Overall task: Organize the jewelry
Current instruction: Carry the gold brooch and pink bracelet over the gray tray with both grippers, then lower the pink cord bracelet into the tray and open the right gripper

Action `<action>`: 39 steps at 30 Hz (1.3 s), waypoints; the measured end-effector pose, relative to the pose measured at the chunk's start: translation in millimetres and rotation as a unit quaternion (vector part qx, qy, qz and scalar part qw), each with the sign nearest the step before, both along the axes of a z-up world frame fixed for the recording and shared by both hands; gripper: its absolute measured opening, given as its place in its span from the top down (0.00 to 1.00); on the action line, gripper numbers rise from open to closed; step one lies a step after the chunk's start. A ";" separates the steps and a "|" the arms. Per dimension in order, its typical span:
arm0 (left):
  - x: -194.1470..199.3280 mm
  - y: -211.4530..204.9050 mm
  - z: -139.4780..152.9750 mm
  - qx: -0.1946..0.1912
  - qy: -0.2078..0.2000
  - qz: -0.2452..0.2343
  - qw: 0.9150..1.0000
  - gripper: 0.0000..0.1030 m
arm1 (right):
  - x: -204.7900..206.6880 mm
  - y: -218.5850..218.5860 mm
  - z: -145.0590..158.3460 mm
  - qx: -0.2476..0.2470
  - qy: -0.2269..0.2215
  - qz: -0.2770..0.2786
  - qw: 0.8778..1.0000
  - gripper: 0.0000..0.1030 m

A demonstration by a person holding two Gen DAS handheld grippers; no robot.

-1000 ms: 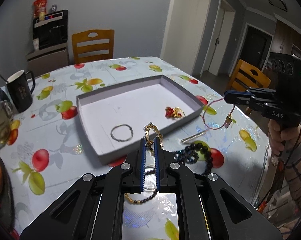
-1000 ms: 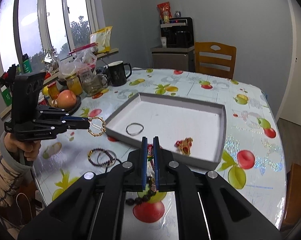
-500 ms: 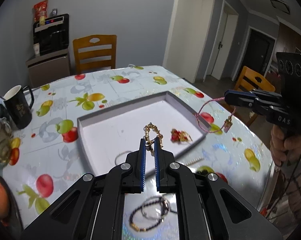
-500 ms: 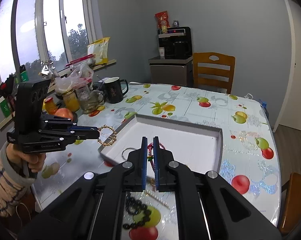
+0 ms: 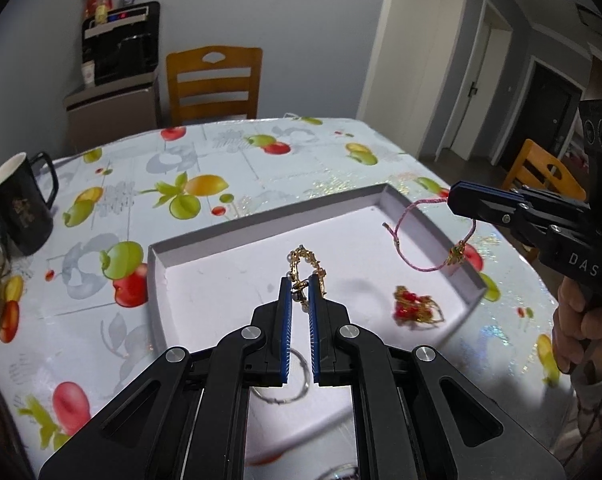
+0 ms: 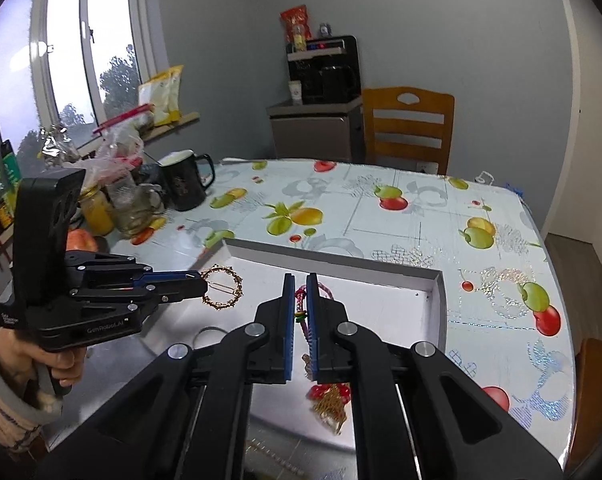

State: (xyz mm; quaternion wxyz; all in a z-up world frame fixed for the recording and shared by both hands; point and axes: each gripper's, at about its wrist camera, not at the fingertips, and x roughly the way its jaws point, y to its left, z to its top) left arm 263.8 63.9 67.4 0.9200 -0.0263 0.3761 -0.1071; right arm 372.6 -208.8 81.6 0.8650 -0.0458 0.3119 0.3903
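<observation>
My left gripper (image 5: 299,285) is clamped on a gold chain bracelet (image 5: 306,262): knobbly gold links, small pearl-like bead on the far side. It sticks out past my fingertips as a loop, long axis running away from me along the fingers, over the white floor of the tray (image 5: 189,246). In the right wrist view it reads as a near-round gold ring (image 6: 222,288) hanging off the tip, face toward that camera.

My right gripper (image 6: 300,300) is clamped on a pink cord bracelet (image 5: 417,236): thin pink string, small gold and green charm (image 5: 456,254), one loose end. It hangs from the tip (image 5: 461,200) in a slack open loop, sagging down over the tray's right wall, loose end pointing into the tray.

On the tray floor: a red and gold piece (image 5: 415,308) right of my left fingers, a thin silver ring (image 5: 285,384) under them, mostly hidden.
</observation>
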 end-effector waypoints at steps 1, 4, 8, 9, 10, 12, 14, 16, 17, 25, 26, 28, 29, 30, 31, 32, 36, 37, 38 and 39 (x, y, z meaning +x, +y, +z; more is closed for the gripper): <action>3.1 1.5 -2.1 -0.001 0.002 0.002 1.000 0.92 | 3.1 1.2 -3.2 -0.003 0.001 -0.002 1.000 0.94; 14.2 5.4 -10.9 -0.004 0.010 0.010 1.000 0.92 | 11.2 5.2 -11.8 -0.015 0.001 -0.008 1.000 0.94; 24.2 6.4 -23.0 -0.001 0.020 0.017 1.000 0.92 | 19.5 11.1 -25.1 -0.031 0.004 -0.014 0.999 0.94; 26.6 6.3 -27.5 0.000 0.024 0.018 1.000 0.92 | 21.5 12.6 -29.1 -0.035 0.008 -0.014 0.999 0.94; 28.1 5.9 -31.2 0.002 0.028 0.020 0.999 0.92 | 23.5 13.8 -32.8 -0.037 0.012 -0.013 0.999 0.94; 30.9 6.2 -36.5 0.004 0.034 0.022 0.999 0.92 | 26.3 15.2 -38.4 -0.040 0.019 -0.012 0.999 0.94; 33.3 6.0 -42.4 0.010 0.042 0.025 0.999 0.92 | 28.5 17.2 -43.7 -0.041 0.029 -0.008 0.999 0.94; 34.1 6.6 -45.4 0.014 0.046 0.027 0.998 0.92 | 28.5 19.6 -49.7 -0.045 0.037 -0.004 0.998 0.94; 34.7 6.9 -47.1 0.016 0.049 0.028 0.998 0.91 | 28.0 20.7 -52.5 -0.047 0.042 -0.001 0.998 0.94; 34.1 2.8 -53.6 0.032 0.057 0.027 0.997 0.81 | 22.9 27.5 -69.4 -0.065 0.062 0.009 0.996 0.94; 33.7 2.6 -54.1 0.033 0.057 0.027 0.997 0.80 | 22.6 28.3 -70.3 -0.066 0.063 0.010 0.996 0.94; 32.9 2.4 -55.0 0.034 0.057 0.027 0.997 0.73 | 20.7 30.1 -73.1 -0.072 0.066 0.014 0.995 0.94; 31.5 2.7 -54.7 0.034 0.055 0.028 0.998 0.71 | 19.8 30.4 -74.0 -0.073 0.066 0.016 0.995 0.94; 30.7 2.3 -54.1 0.035 0.053 0.029 0.998 0.65 | 18.8 30.7 -75.2 -0.075 0.069 0.018 0.995 0.94; 29.9 2.1 -53.4 0.036 0.051 0.029 0.998 0.56 | 18.5 31.2 -76.4 -0.076 0.071 0.020 0.994 0.94; 28.4 1.7 -52.5 0.038 0.048 0.029 0.998 0.51 | 17.4 31.1 -77.2 -0.078 0.073 0.021 0.994 0.94; 22.3 0.2 -48.2 0.045 0.037 0.028 0.998 0.35 | 14.2 28.3 -77.9 -0.079 0.075 0.023 0.994 0.91; 21.0 -0.4 -47.5 0.046 0.035 0.028 0.998 0.31 | 13.4 27.2 -77.7 -0.078 0.076 0.023 0.994 0.89; 19.1 -0.5 -45.9 0.046 0.032 0.027 0.998 0.29 | 11.9 25.4 -77.3 -0.077 0.076 0.023 0.994 0.82; 16.7 -0.4 -44.2 0.045 0.028 0.026 0.998 0.26 | 11.0 24.0 -77.0 -0.076 0.076 0.023 0.994 0.77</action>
